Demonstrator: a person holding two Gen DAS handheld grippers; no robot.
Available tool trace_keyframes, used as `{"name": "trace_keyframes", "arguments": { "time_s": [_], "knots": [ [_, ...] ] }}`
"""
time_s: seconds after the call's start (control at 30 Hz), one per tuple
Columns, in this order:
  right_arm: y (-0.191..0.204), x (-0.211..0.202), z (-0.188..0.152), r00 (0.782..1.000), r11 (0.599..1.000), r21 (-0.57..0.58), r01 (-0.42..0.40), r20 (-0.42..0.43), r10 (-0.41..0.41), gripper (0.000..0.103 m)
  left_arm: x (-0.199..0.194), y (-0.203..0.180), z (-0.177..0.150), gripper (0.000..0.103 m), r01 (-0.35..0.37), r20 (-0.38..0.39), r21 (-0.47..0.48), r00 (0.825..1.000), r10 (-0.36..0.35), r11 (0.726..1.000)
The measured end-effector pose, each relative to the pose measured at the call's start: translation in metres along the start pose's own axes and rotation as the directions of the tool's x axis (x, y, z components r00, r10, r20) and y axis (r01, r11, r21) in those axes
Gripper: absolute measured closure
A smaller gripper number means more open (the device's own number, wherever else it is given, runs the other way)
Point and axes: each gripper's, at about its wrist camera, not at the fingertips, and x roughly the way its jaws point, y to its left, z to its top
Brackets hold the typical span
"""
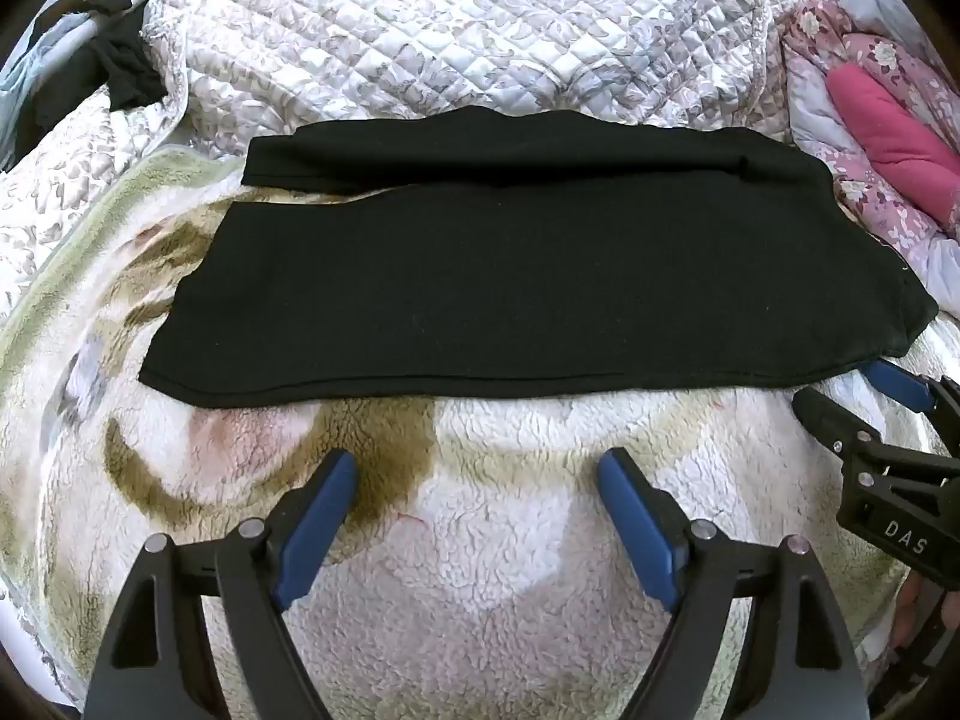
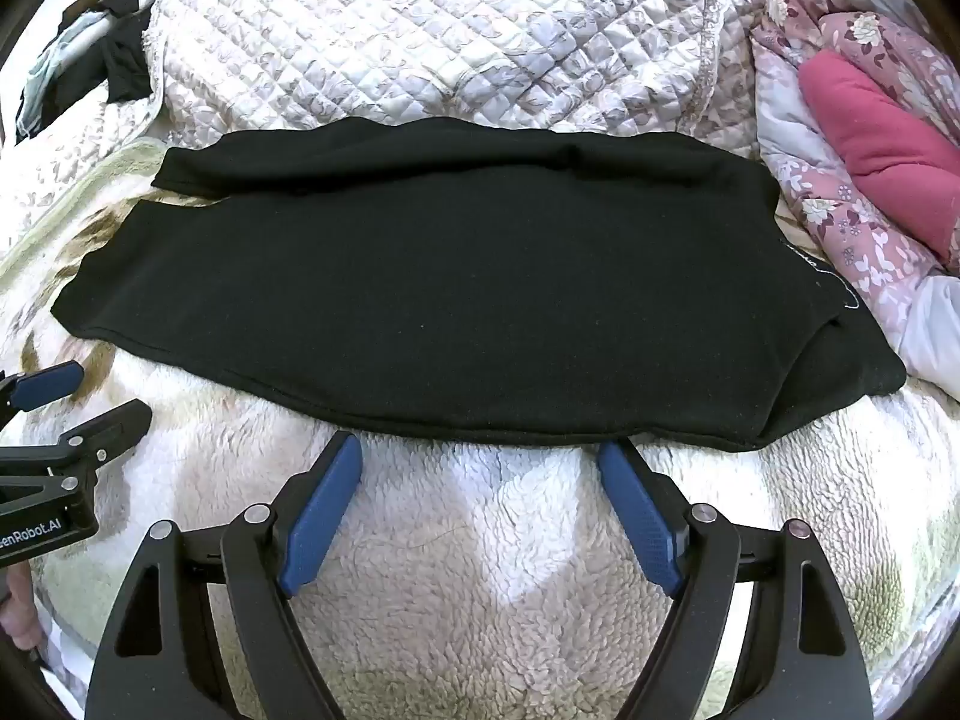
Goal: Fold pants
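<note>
Black pants (image 1: 528, 276) lie flat across a fleece blanket (image 1: 480, 540) on the bed, one leg folded over the other. Left tongs (image 1: 477, 465) and right tongs (image 2: 480, 450) gape empty at the near hem. Only the right view shows white print (image 2: 834, 282) at the waist.

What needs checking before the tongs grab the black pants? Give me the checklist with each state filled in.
1. Left tongs open, nothing between them: ok.
2. Right tongs open, nothing between them: ok.
3. Black pants lie spread on the fleece blanket, near hem unobstructed: ok.
4. Legs stacked evenly: not ok, the far leg shows past the near one.
5. Right tongs at the near hem: ok; left tongs short of it: not ok.
6. Waistband flat at the right end: cannot tell.
</note>
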Motion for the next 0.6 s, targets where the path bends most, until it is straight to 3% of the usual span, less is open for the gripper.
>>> {"name": "trace_keyframes", "arguments": {
  "time_s": [0.6],
  "knots": [
    [-0.0006, 0.0007, 0.0001, 1.0, 1.0, 0.001, -0.003, -0.008, 0.003, 0.022, -0.0004, -0.0014, 0.0008, 0.017, 0.001, -0.002, 0.006, 1.0, -0.001, 1.0]
  ]
}}
